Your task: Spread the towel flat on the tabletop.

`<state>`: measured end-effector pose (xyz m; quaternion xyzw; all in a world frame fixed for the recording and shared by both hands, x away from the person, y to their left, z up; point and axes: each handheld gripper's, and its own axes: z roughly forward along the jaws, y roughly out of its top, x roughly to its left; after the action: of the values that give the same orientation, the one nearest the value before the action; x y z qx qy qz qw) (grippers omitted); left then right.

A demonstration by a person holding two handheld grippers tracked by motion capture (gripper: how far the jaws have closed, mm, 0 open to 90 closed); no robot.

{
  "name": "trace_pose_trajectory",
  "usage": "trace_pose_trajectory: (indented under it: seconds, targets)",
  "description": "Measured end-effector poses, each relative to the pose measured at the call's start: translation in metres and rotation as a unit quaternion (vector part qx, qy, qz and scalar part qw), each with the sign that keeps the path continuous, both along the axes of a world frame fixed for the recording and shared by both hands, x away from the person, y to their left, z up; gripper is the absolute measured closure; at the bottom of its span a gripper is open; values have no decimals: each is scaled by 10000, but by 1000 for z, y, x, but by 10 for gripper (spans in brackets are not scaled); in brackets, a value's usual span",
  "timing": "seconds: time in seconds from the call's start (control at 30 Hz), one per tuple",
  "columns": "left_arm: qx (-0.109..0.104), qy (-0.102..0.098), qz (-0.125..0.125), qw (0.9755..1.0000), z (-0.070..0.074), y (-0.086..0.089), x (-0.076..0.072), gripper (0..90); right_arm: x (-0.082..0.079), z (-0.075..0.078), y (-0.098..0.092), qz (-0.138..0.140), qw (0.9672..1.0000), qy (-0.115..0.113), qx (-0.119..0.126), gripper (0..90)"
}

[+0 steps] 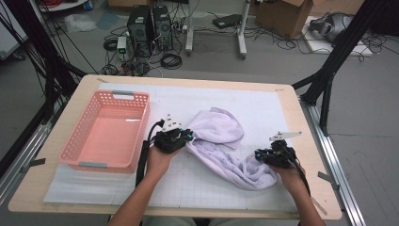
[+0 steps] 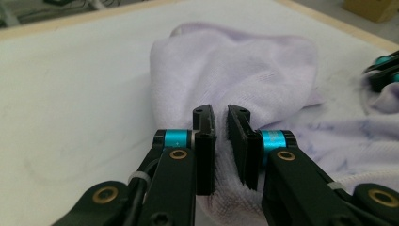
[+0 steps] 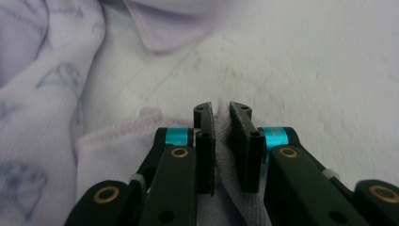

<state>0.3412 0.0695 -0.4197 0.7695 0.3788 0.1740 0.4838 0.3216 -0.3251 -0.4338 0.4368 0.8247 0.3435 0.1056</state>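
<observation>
Both grippers, left (image 2: 220,123) and right (image 3: 221,121), pinch the garment's (image 1: 225,141) edges, fingers nearly closed; it lies crumpled mid-surface, basket (image 1: 107,130) apparently empty.

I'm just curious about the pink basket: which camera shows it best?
The high view: the whole pink basket sits at the table's left, apparently empty. The two gripper views look along their jaws at the pale lilac cloth instead.
</observation>
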Motion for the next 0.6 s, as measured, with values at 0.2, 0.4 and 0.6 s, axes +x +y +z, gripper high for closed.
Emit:
trace_pose_trajectory:
  seconds: [0.2,0.4,0.6]
  targets:
    - [11,248,45,9997,-8,6,1,652,-18,4,-17,-143,9994,-257,202,670]
    - [-53,-209,-510,9985,14,-27,8,490,-17,15,-17,-284,9925,-952,705,510]
    - [373,107,-598,9975,-1,-61,36,432,-14,15,-16,-351,9910,-1094,693,473]
